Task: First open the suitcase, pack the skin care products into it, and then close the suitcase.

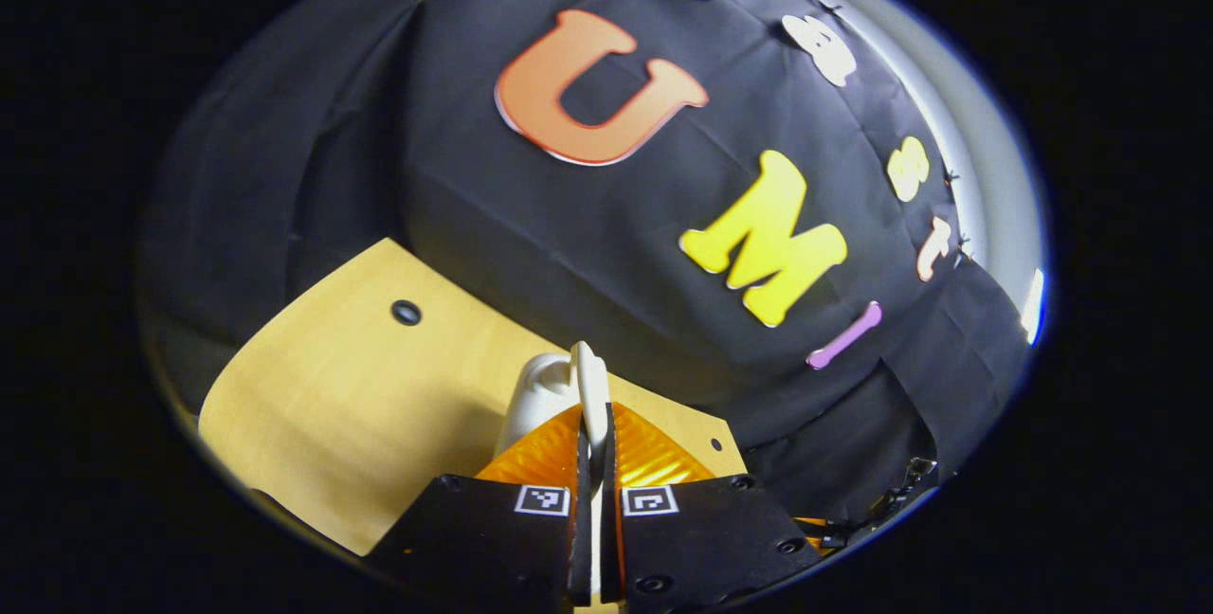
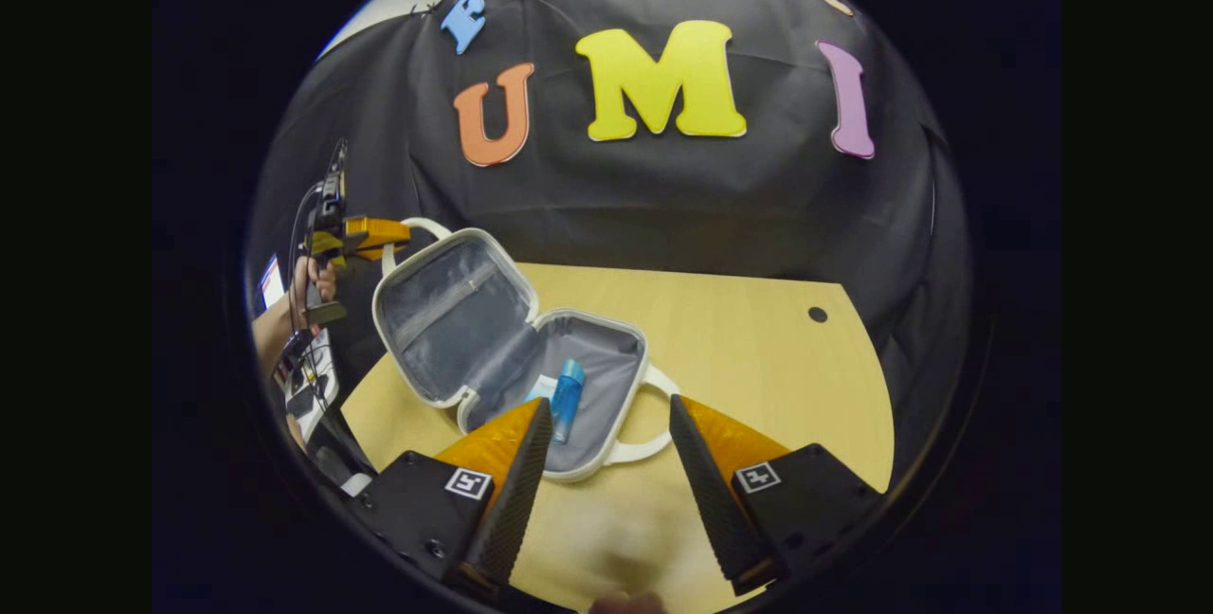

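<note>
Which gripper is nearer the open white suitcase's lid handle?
Left. The left gripper is shut on the white lid handle; the right gripper hovers open over the suitcase's base.

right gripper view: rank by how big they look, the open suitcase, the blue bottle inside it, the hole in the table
1. open suitcase, by far the largest
2. blue bottle, lying in its lower half
3. hole in the table, smallest

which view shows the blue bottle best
The right gripper view: the blue bottle lies in plain sight inside the open suitcase. The left gripper view looks past its handle at the table.
</note>
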`<state>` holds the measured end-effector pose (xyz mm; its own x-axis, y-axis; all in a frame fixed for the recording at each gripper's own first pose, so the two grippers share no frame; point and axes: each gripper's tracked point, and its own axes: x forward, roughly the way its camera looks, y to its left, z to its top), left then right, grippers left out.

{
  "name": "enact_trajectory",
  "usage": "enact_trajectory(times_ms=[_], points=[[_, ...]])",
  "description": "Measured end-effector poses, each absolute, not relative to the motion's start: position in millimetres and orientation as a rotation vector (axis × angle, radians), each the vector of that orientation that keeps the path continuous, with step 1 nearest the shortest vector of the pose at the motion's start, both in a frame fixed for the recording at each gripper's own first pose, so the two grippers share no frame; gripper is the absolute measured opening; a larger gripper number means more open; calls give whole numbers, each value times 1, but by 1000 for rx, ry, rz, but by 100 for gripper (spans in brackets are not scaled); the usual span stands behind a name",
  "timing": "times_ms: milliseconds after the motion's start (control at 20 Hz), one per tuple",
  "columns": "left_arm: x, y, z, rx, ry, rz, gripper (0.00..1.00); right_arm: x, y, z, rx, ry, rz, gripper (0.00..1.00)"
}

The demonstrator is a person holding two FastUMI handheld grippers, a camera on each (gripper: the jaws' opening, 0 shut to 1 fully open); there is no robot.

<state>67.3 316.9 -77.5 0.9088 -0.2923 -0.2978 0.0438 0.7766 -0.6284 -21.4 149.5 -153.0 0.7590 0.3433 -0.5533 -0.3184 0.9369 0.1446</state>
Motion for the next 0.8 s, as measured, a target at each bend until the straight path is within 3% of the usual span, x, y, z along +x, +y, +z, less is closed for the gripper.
enact_trajectory(times_ms=[350,600,650,700,800], points=[[62,166,-75,-274,409,-248,6,-41,67,-142,99,593,244,75],[67,61,-140,-111,530,-353,6,-57,4,-140,120,579,131,75],[70,44,-155,-77,555,-374,6,-61,-8,-142,136,589,104,70],[70,32,-172,-47,582,-394,6,-65,-19,-144,146,598,78,75],[66,14,-209,16,635,-419,6,-70,-43,-149,151,606,29,75]])
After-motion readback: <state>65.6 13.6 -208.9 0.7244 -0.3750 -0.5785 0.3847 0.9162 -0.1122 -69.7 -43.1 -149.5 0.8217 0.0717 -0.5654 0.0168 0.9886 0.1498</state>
